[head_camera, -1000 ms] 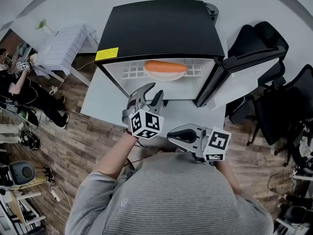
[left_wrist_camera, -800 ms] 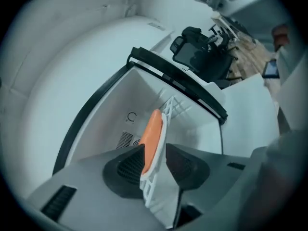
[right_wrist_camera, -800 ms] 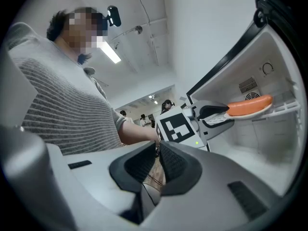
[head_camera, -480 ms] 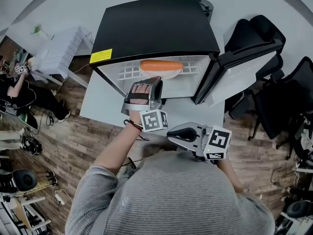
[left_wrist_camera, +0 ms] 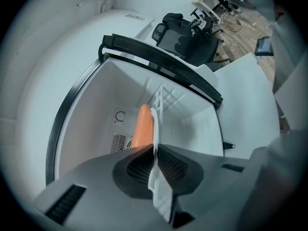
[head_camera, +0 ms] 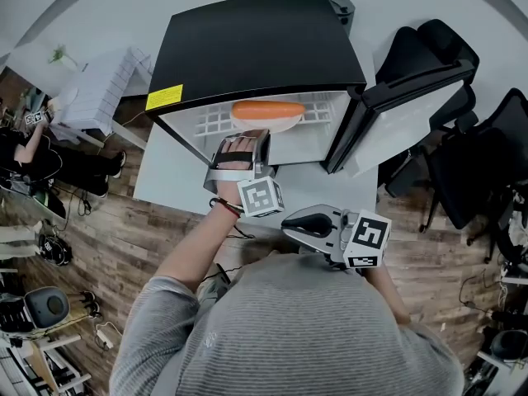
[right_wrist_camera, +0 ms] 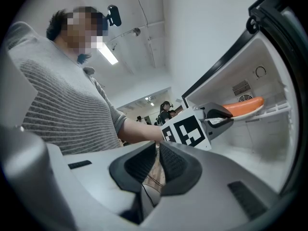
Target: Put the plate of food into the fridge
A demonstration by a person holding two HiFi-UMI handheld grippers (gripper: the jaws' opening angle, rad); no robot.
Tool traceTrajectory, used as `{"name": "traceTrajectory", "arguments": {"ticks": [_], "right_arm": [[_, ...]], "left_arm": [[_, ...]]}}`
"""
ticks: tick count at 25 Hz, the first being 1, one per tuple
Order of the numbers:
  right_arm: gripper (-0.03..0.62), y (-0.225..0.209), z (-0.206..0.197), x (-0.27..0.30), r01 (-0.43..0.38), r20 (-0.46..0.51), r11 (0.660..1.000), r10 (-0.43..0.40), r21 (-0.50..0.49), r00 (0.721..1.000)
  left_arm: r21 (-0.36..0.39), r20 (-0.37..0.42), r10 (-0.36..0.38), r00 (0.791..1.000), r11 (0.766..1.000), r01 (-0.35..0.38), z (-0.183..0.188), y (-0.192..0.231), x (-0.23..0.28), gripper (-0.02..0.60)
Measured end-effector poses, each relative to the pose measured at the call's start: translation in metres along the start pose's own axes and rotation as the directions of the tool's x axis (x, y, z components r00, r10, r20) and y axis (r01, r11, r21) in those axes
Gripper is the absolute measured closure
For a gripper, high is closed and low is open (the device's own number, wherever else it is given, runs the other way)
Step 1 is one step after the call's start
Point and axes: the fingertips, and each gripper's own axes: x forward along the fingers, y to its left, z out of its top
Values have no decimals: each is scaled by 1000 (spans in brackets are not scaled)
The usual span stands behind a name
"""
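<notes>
1. Black-topped mini fridge point(head_camera: 264, 48) at 12 o'clock, door point(head_camera: 408, 118) open toward 3.
2. Right gripper point(head_camera: 290, 221) at 6 o'clock, jaws together, empty.
3. Left gripper point(head_camera: 247, 139) at centre, just closing, clamped on plate point(head_camera: 285, 127) rim.
4. Same plate on wire shelf point(head_camera: 213, 122) inside fridge, orange food point(head_camera: 268, 110) on top.

Office-type lab room: black swivel chairs point(head_camera: 429, 64), wood-plank floor point(head_camera: 124, 246), ceiling strip lights point(right_wrist_camera: 108, 52), mini fridge point(head_camera: 264, 48) on white tabletop point(head_camera: 165, 180).
</notes>
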Motion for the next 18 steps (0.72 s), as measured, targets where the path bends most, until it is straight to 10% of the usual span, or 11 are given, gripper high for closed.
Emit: {"name": "traceTrajectory", "arguments": {"ticks": [18], "right_arm": [[577, -8, 1, -3, 14, 5, 1000, -14, 9, 1000]], "left_arm": [[6, -72, -80, 994, 997, 81, 0, 7, 31, 554]]}}
